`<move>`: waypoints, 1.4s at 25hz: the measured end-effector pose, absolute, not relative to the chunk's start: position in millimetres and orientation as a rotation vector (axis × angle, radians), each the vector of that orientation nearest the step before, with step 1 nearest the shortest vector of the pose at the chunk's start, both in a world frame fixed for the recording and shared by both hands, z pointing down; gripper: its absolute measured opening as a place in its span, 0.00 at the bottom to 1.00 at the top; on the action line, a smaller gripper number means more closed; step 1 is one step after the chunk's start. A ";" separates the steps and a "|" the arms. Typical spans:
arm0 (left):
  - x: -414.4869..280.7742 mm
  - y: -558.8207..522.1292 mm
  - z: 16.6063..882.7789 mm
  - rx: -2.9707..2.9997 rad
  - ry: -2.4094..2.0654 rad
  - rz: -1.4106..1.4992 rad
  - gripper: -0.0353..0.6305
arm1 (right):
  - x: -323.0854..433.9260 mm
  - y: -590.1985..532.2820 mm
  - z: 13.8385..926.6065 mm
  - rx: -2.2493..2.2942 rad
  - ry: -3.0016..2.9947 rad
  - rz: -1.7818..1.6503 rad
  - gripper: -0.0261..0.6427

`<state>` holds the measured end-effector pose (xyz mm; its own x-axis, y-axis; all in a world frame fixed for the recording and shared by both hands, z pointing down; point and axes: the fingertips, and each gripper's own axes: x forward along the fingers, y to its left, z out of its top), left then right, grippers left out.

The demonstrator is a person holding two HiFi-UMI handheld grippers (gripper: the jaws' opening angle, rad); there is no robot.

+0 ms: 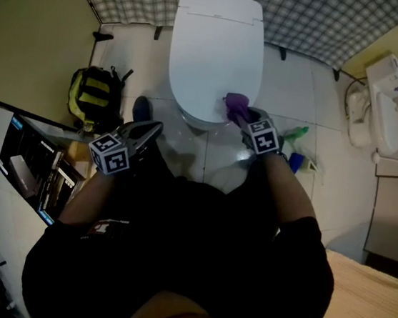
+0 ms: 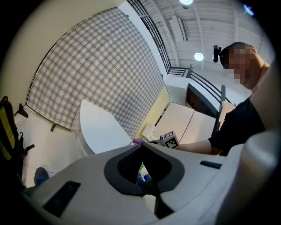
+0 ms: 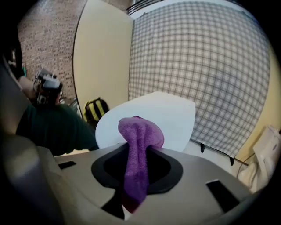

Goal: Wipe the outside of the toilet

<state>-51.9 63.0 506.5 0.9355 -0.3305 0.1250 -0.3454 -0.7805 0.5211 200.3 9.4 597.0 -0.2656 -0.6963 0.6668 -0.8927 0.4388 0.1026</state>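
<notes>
Looking down in the head view, you have the toilet point(image 1: 216, 49) in the upper middle of the frame. It is white and glossy with its lid down, an oval that narrows toward you. It stands on pale tiles point(image 1: 294, 87) in front of a checked wall point(image 1: 310, 17). In the right gripper view its lid fills the centre, smooth and unmarked.

At the left of the head view, a yellow and black backpack point(image 1: 95, 95) sits on the tiles beside the toilet, apart from it.

Your right gripper point(image 1: 237, 110) reaches to the toilet's front right edge. Its jaws are clamped on a purple cloth point(image 1: 236, 105). In its own view the cloth point(image 3: 139, 132) runs up through the closed jaws and bunches into a rounded wad past the tips of the right gripper point(image 3: 139, 147). The wad seems to rest against the toilet's rim.

Your left gripper point(image 1: 152, 129) hangs below and left of the toilet, not touching it. In its own view the tips of the left gripper point(image 2: 141, 147) meet with nothing between them.

A green bottle point(image 1: 297, 134) lies on the tiles right of the right gripper.
</notes>
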 end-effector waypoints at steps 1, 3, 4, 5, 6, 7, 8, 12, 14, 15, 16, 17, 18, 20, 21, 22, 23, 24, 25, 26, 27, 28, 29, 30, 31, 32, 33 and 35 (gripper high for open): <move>-50.7 61.7 505.7 2.525 -0.479 0.035 0.05 | 208.9 -9.6 581.8 1.389 -2.083 0.400 0.19; -48.5 57.6 503.7 2.517 -0.479 0.037 0.05 | 228.3 -51.2 554.4 1.499 -2.137 0.427 0.19; -47.9 54.7 503.0 2.517 -0.480 0.042 0.05 | 237.0 -71.4 542.6 1.542 -2.149 0.430 0.19; -47.9 51.2 502.8 2.515 -0.483 0.049 0.05 | 244.6 -90.8 532.2 1.578 -2.156 0.422 0.19; -48.7 47.3 503.4 2.509 -0.491 0.058 0.05 | 251.1 -109.4 523.4 1.608 -2.159 0.406 0.19; -50.0 43.2 504.3 2.502 -0.501 0.068 0.05 | 256.7 -127.1 515.8 1.631 -2.159 0.385 0.19; -51.0 39.1 504.0 2.499 -0.509 0.072 0.05 | 261.4 -144.2 509.4 1.649 -2.157 0.364 0.19; -56.4 16.2 499.6 2.497 -0.549 0.048 0.05 | 273.5 -211.3 490.0 1.696 -2.129 0.306 0.19; -60.9 1.9 500.5 2.483 -0.583 0.041 0.05 | 275.3 -242.2 485.0 1.698 -2.110 0.286 0.19; -60.9 -5.2 498.3 2.481 -0.593 0.031 0.05 | 275.8 -257.2 482.3 1.696 -2.101 0.272 0.19; -59.7 -12.5 495.2 2.481 -0.600 0.020 0.05 | 276.5 -272.4 479.2 1.693 -2.090 0.258 0.19; -58.5 -20.4 492.8 2.482 -0.608 0.011 0.05 | 277.7 -288.0 475.8 1.692 -2.078 0.245 0.19; -57.6 -28.6 491.2 2.481 -0.617 0.005 0.05 | 279.4 -303.8 472.9 1.693 -2.064 0.236 0.19; -55.4 -45.0 488.2 2.472 -0.631 -0.008 0.05 | 283.4 -334.1 469.7 1.701 -2.044 0.233 0.19; -54.5 -53.0 487.4 2.467 -0.638 -0.013 0.05 | 285.7 -348.5 469.8 1.706 -2.036 0.240 0.19; -53.8 -61.0 487.2 2.461 -0.648 -0.017 0.05 | 288.4 -362.7 470.9 1.711 -2.029 0.249 0.19; -53.2 -69.2 487.0 2.456 -0.659 -0.021 0.05 | 291.7 -376.6 472.8 1.714 -2.019 0.256 0.19; -52.9 -77.8 486.5 2.452 -0.672 -0.025 0.05 | 295.7 -390.2 475.4 1.717 -2.004 0.262 0.19; -53.0 -86.9 485.9 2.447 -0.685 -0.029 0.05 | 299.8 -403.5 478.7 1.718 -1.986 0.266 0.19; -53.5 -96.1 485.4 2.441 -0.699 -0.032 0.05 | 303.2 -416.5 482.7 1.716 -1.970 0.270 0.19; -54.3 -104.8 485.2 2.433 -0.713 -0.034 0.05 | 304.5 -428.6 487.4 1.706 -1.958 0.275 0.19; -55.2 -112.8 485.6 2.422 -0.726 -0.036 0.05 | 303.5 -439.7 492.9 1.689 -1.953 0.287 0.19; -56.3 -119.9 486.4 2.410 -0.738 -0.037 0.05 | 301.3 -449.8 499.2 1.669 -1.951 0.305 0.19; -57.4 -126.2 487.5 2.398 -0.747 -0.037 0.05 | 300.0 -460.0 505.4 1.653 -1.946 0.319 0.19; -58.5 -131.6 488.7 2.385 -0.754 -0.035 0.05 | 300.4 -470.8 510.5 1.645 -1.935 0.322 0.19; -59.5 -136.4 489.9 2.371 -0.760 -0.031 0.05 | 301.8 -482.2 514.5 1.644 -1.921 0.317 0.19; -60.4 -140.8 490.8 2.358 -0.764 -0.026 0.05 | 303.1 -493.5 517.9 1.646 -1.911 0.310 0.19; -61.4 -149.0 491.3 2.340 -0.767 -0.024 0.05 | 305.1 -514.9 524.6 1.653 -1.891 0.301 0.19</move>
<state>-61.4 -149.0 491.3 0.8272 -0.5326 0.1791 -0.5204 -0.6059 0.6017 305.1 -514.9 524.6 -0.0421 -0.8200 0.5709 -0.9566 0.1979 0.2138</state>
